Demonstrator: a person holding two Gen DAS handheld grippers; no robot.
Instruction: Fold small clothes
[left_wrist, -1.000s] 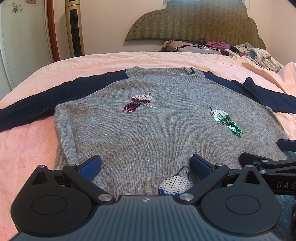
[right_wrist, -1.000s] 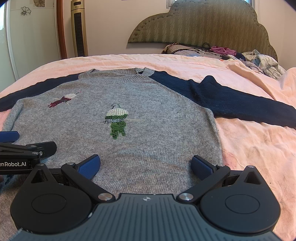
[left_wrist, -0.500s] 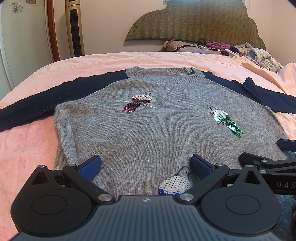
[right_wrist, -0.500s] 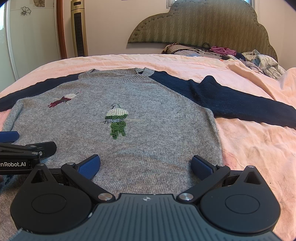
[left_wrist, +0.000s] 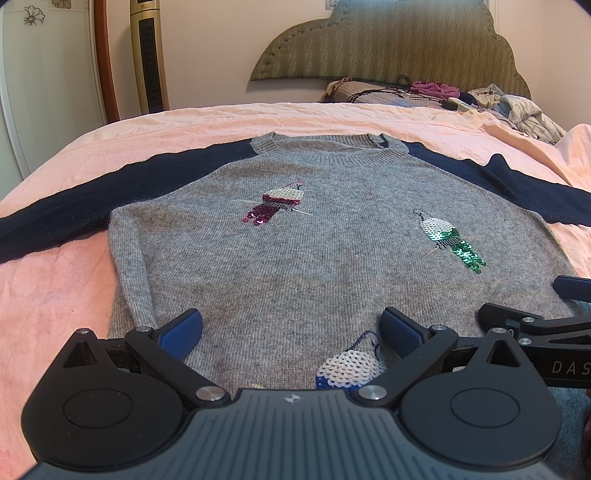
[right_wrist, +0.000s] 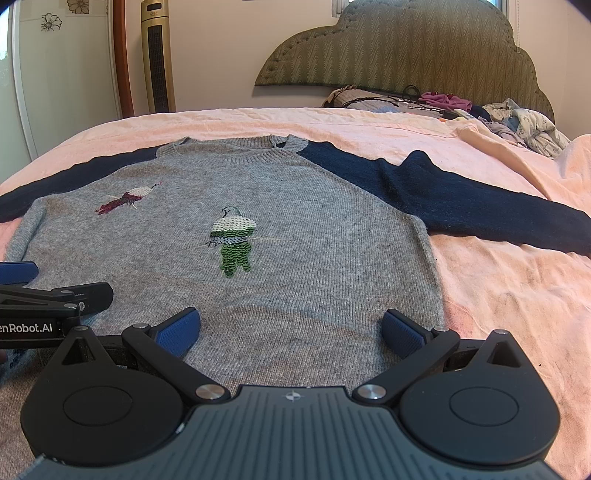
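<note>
A grey knit sweater (left_wrist: 314, 258) (right_wrist: 314, 240) with navy sleeves (left_wrist: 74, 206) (right_wrist: 461, 199) lies flat, face up, on a pink bed sheet (left_wrist: 55, 295), collar away from me. Sequin birds decorate its front: a maroon one (left_wrist: 275, 205), a green one (left_wrist: 452, 240) (right_wrist: 232, 240) and a blue-white one (left_wrist: 349, 369) near the hem. My left gripper (left_wrist: 291, 330) hovers open over the lower left of the sweater. My right gripper (right_wrist: 291, 330) hovers open over the lower right. Neither holds cloth. Each gripper's side shows in the other's view.
A padded green headboard (left_wrist: 388, 40) stands at the far end, with a heap of clothes and cables (right_wrist: 461, 107) below it at the back right. A gold tower fan (left_wrist: 147, 55) and a white cabinet (left_wrist: 37, 85) stand beyond the bed's left side.
</note>
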